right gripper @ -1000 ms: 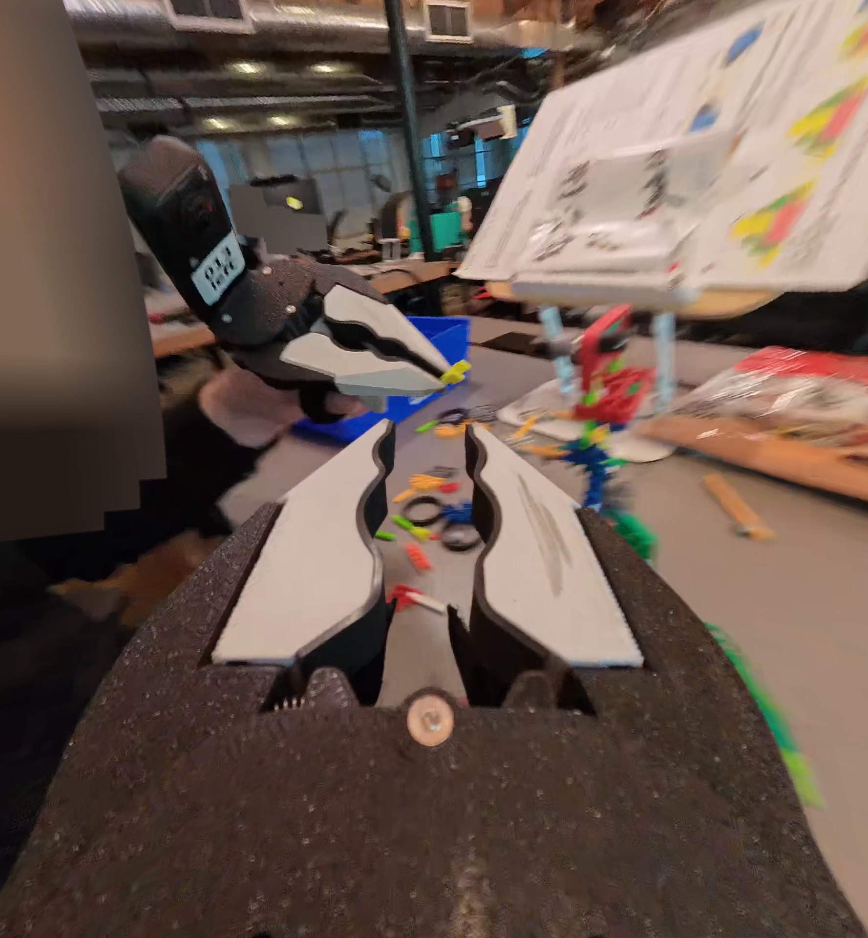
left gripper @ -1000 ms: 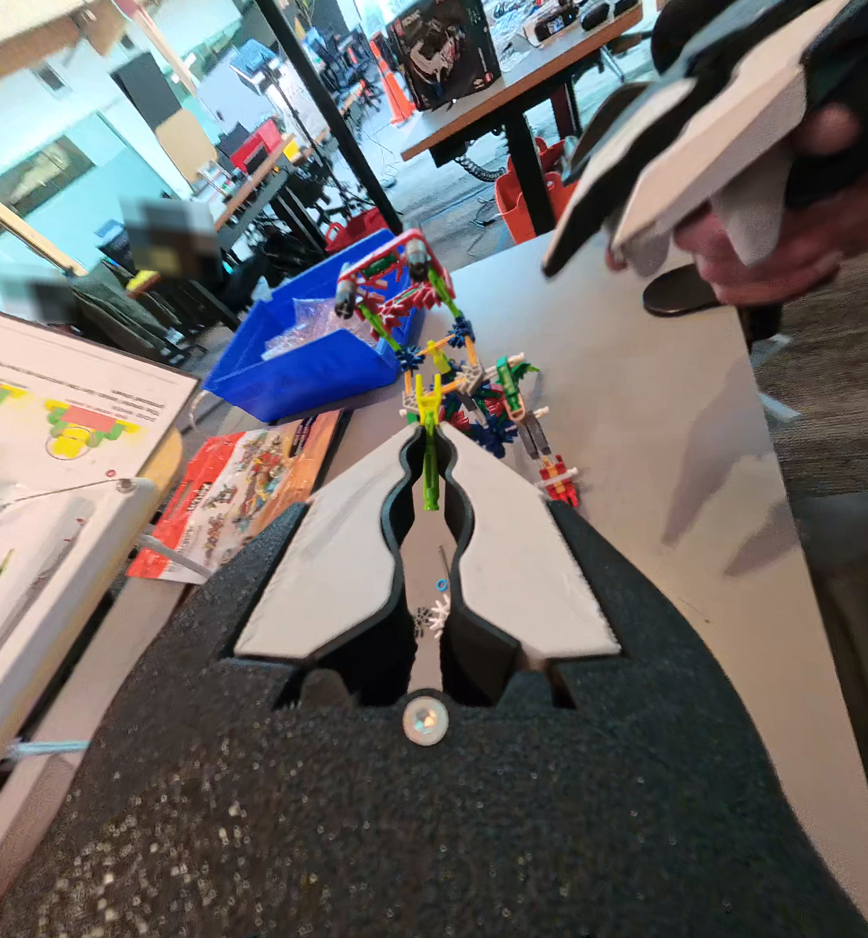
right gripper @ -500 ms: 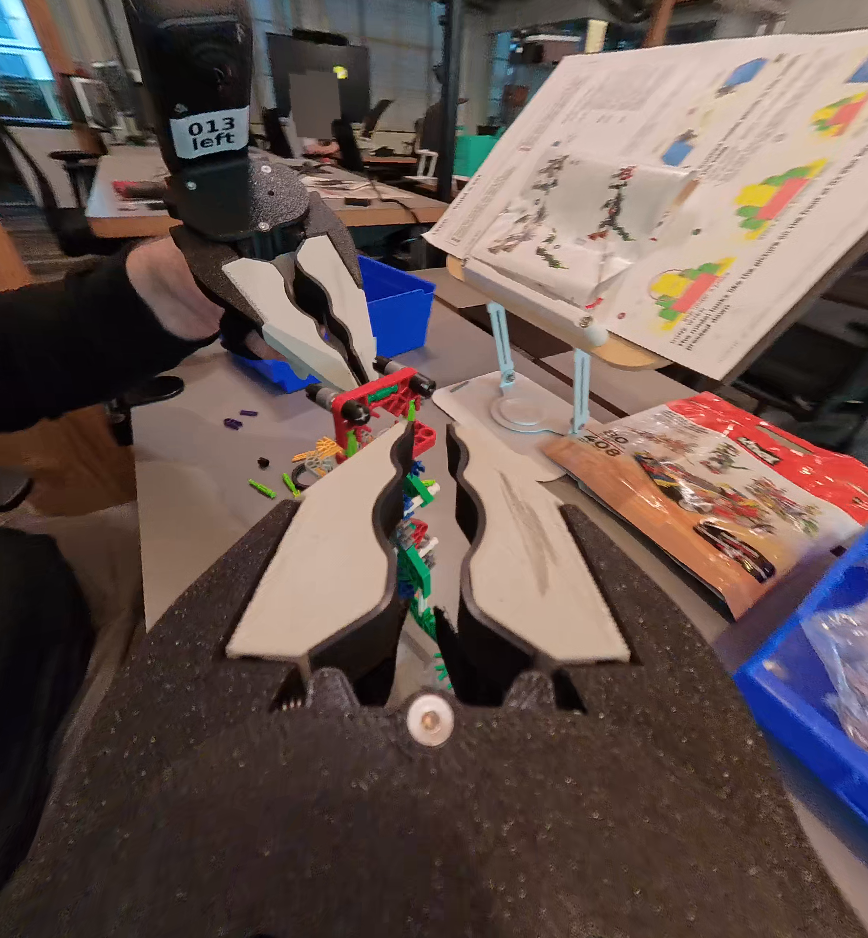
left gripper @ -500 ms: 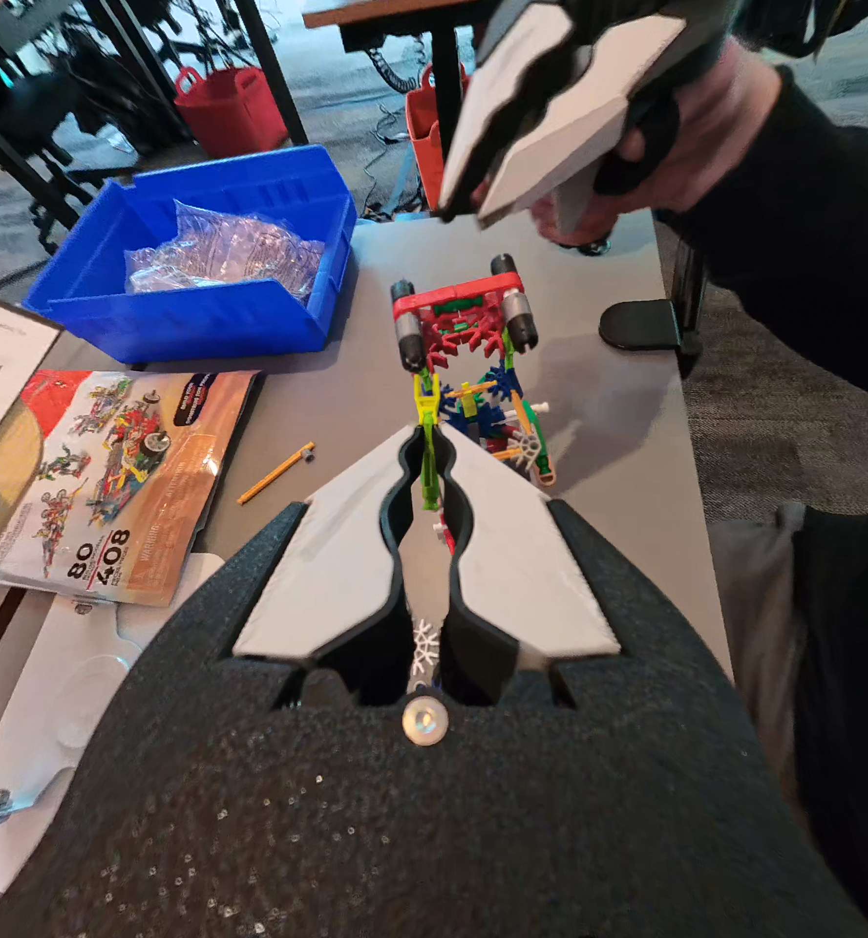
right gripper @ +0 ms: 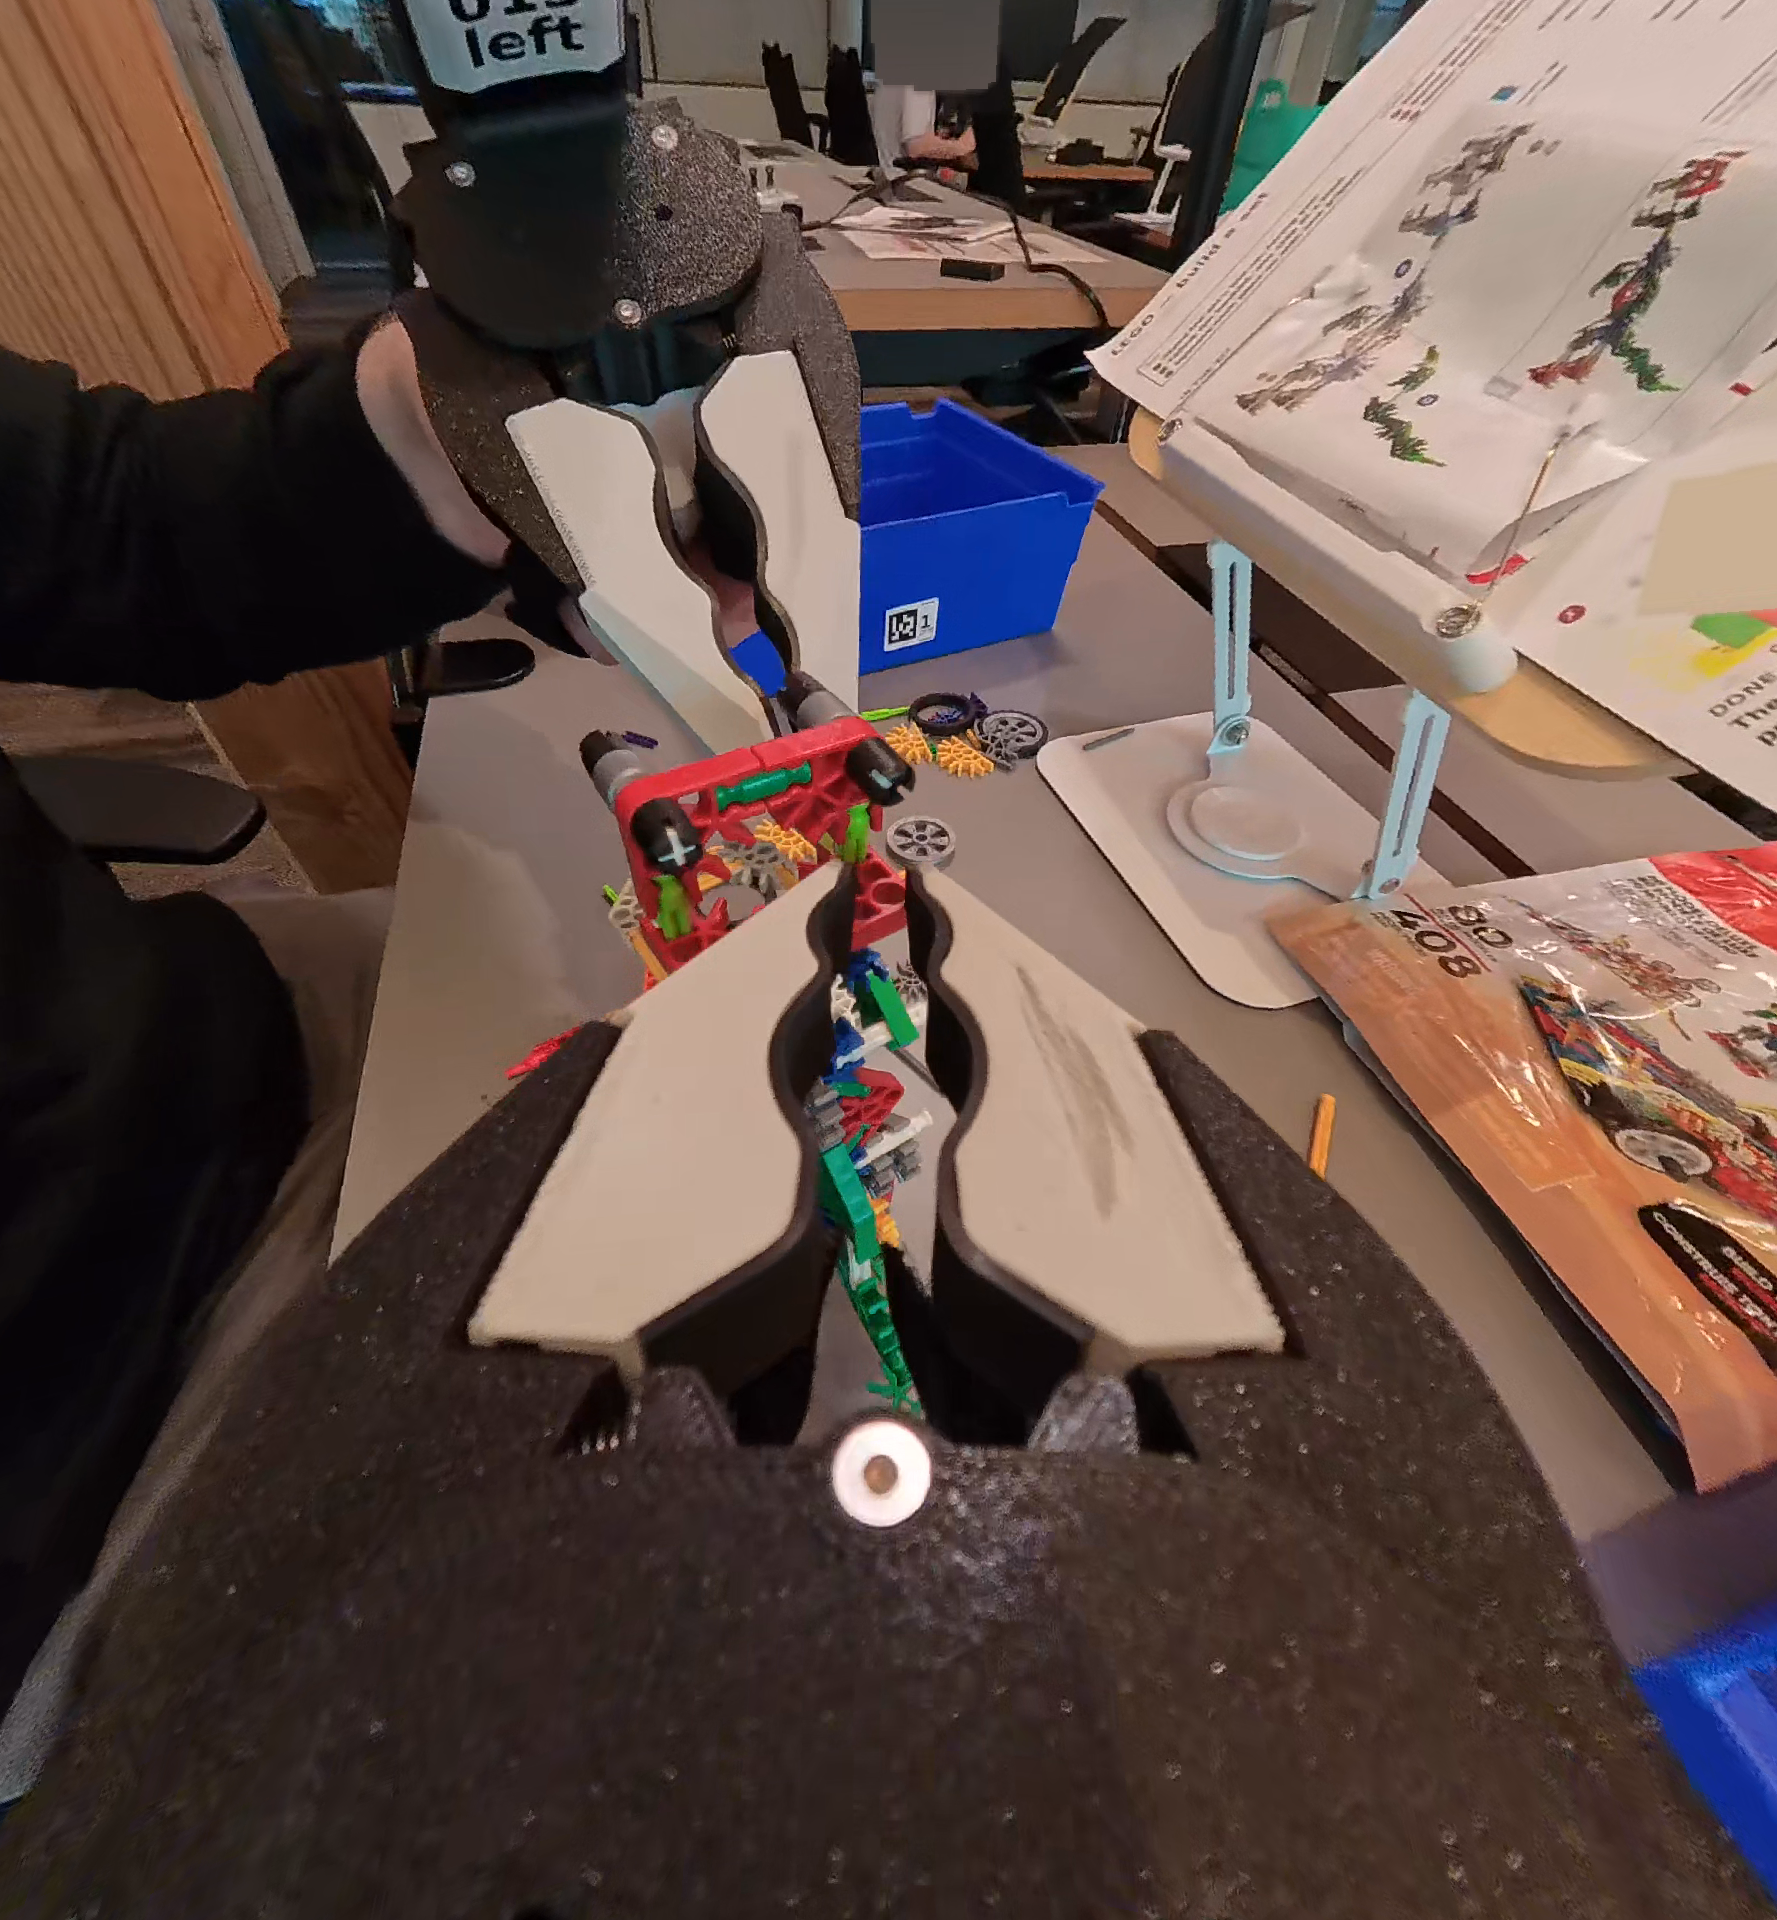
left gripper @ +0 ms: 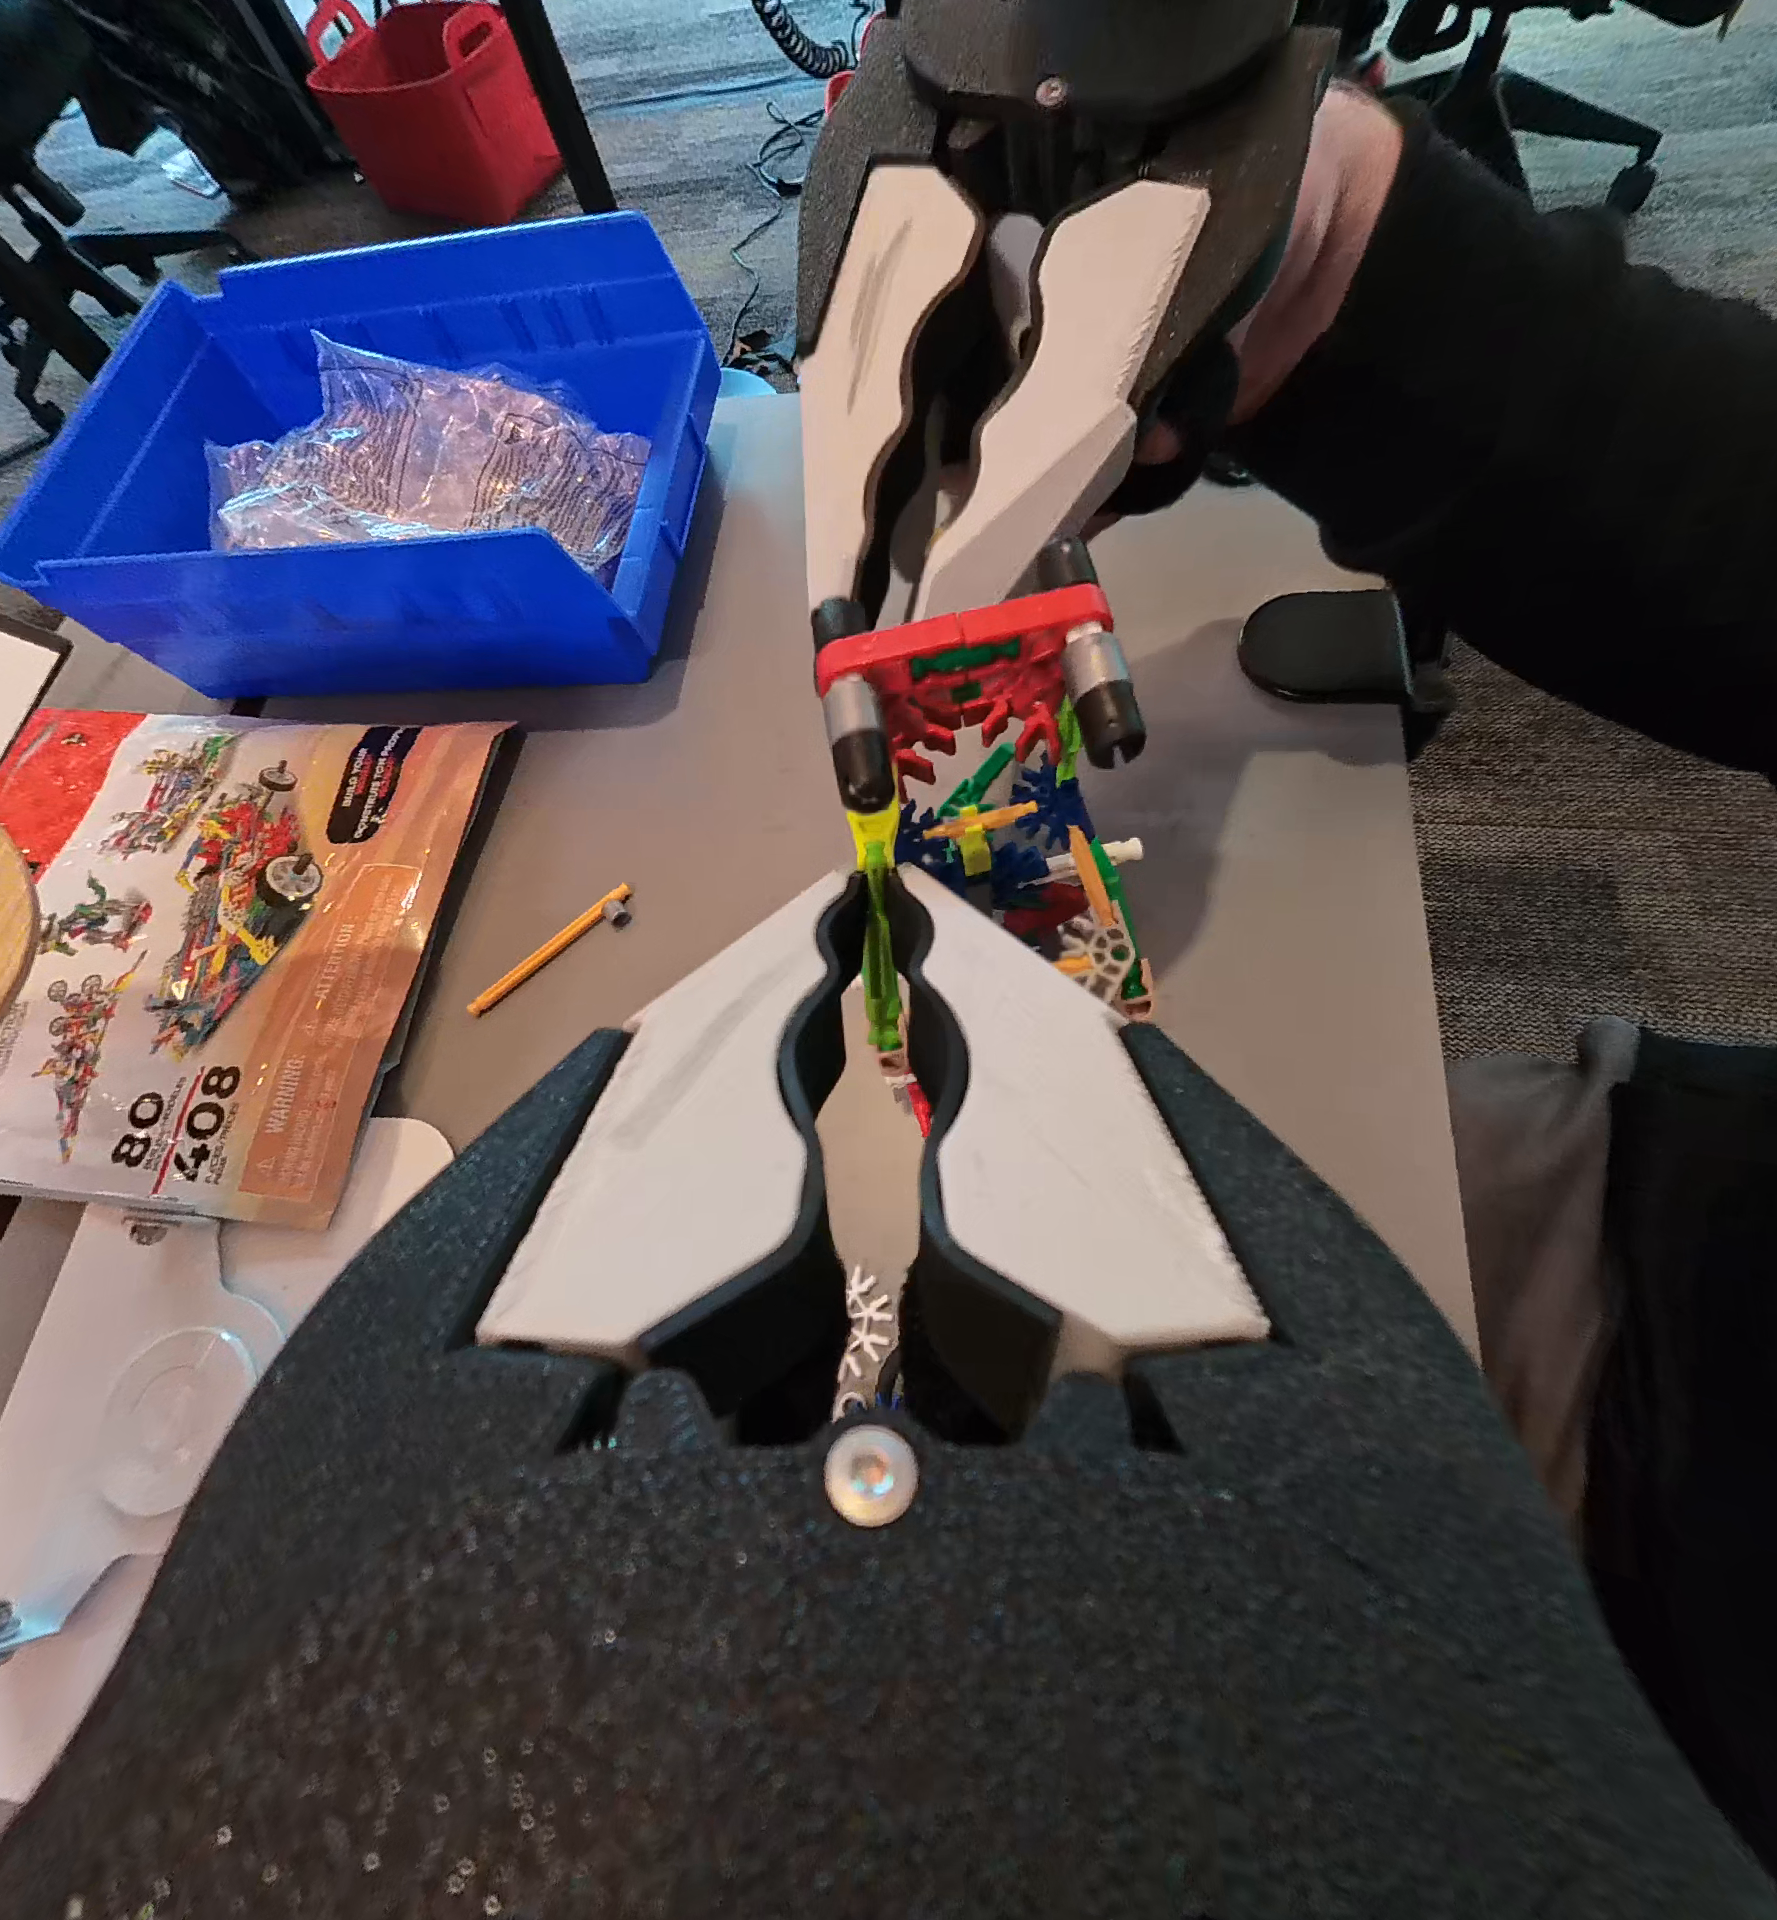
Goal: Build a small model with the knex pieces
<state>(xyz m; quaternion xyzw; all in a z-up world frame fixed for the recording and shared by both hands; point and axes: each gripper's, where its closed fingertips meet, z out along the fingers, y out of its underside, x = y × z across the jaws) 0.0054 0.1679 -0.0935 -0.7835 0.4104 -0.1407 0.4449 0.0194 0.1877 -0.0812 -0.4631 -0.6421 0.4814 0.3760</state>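
My left gripper (left gripper: 876, 883): jaws drawn narrow, pinching a yellow-green rod (left gripper: 879, 935) that sticks out of the toy model (left gripper: 977, 769) at twelve o'clock. My right gripper (right gripper: 879, 878): jaws narrow, tips at the model's red frame (right gripper: 749, 821); I cannot tell whether they grip it. Model: rods and connectors in many colours, standing on the grey table (left gripper: 655, 810). Blue bin (left gripper: 364, 582) holding a clear plastic bag (left gripper: 427, 457), ten o'clock in the left view. Printed parts bag (left gripper: 198, 956), nine o'clock; loose orange rod (left gripper: 546, 948) beside it. Instruction sheet on a stand (right gripper: 1279, 821), two o'clock in the right view
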